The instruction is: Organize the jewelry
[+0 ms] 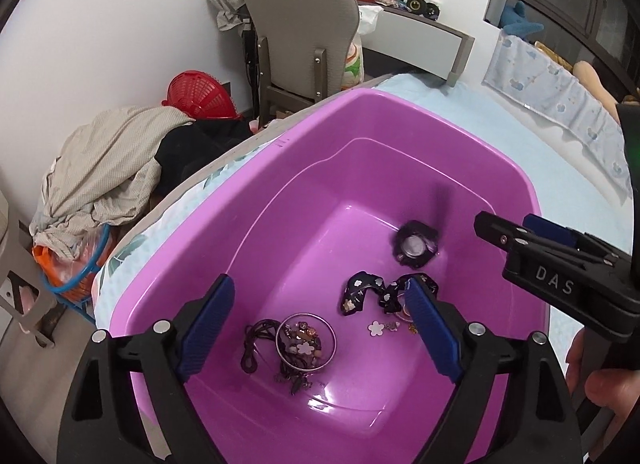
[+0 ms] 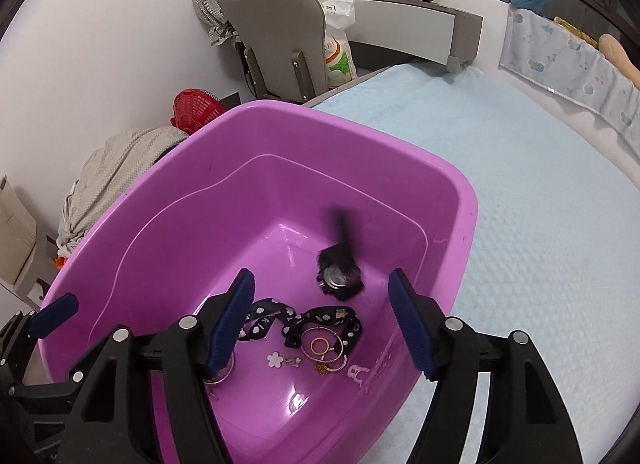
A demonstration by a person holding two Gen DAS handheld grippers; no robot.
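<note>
Looking down into the purple tub (image 1: pixel 304 136) sitting on the bed (image 2: pixel 520 192), both sets of jaws are spread wide and holding nothing; the left gripper (image 1: pixel 316 328) and right gripper (image 2: pixel 320 324) hover over the tub's near end

Nearest, right between the left jaws, there's a thin metal bangle (image 1: pixel 306 341) lying over a tangle of dark cord necklace (image 1: pixel 256 344) and little charms. I'd guess that heap is light but snaggy, so lifting one bit probably drags the rest. The bangle is stiff and slick, so pinch across the rim, not flat on

A bit further, just inside the right-hand jaw, a tiny white flower charm (image 1: pixel 375 329) lies loose. Really small and flat on smooth plastic, likely to skid away

Between the right jaws: gold rings and hoops (image 2: pixel 324 348), thin, hard and easy to flick. Just past those, the black ribbon with white flowers (image 2: pixel 320 316) is soft and floppy, easiest thing here, grab it anywhere mid-length

Farthest, beyond both jaw tips, the black watch (image 2: pixel 340 276) is blurred, its strap sticking up. Probably the heaviest piece, I'd take it by the strap, not the smooth face
</note>
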